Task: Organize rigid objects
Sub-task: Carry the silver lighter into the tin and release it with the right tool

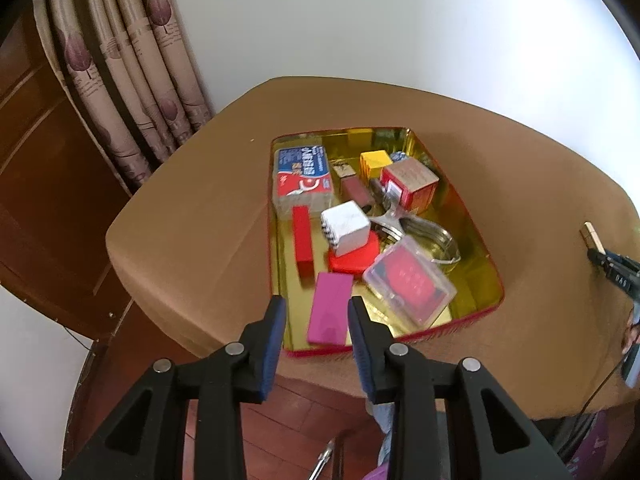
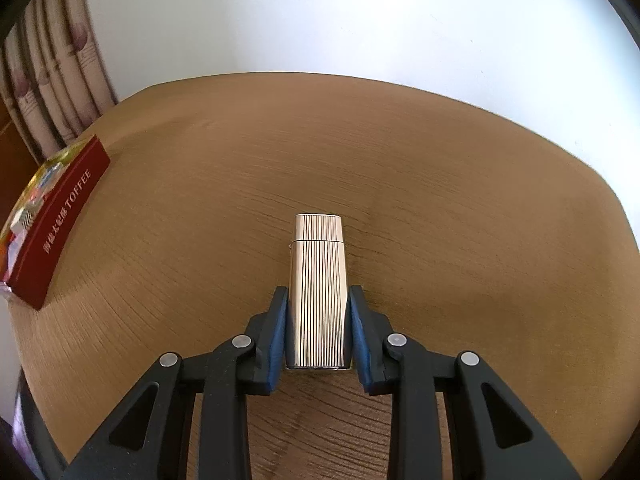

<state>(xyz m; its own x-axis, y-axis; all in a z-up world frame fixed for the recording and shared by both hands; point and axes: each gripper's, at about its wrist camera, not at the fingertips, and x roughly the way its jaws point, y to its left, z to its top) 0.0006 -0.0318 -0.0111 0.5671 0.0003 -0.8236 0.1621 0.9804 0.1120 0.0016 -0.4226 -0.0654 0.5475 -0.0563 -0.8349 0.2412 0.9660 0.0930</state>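
In the left wrist view a red tin with a gold inside (image 1: 476, 264) sits on the brown table and holds several small objects: a magenta flat block (image 1: 330, 314), a white cube (image 1: 346, 227), a red stick (image 1: 302, 238) and a clear case with a red insert (image 1: 410, 282). My left gripper (image 1: 317, 312) is open and empty above the tin's near edge. In the right wrist view my right gripper (image 2: 318, 300) is shut on a ribbed silver lighter (image 2: 317, 284) low over the table. The lighter's tip also shows at the right edge of the left wrist view (image 1: 593, 236).
The tin's red side, lettered TOFFEE, (image 2: 60, 220) stands at the far left of the right wrist view. Curtains (image 1: 132, 80) and a wooden door lie left of the table, a white wall behind. The table edge (image 1: 132, 280) drops to wood floor.
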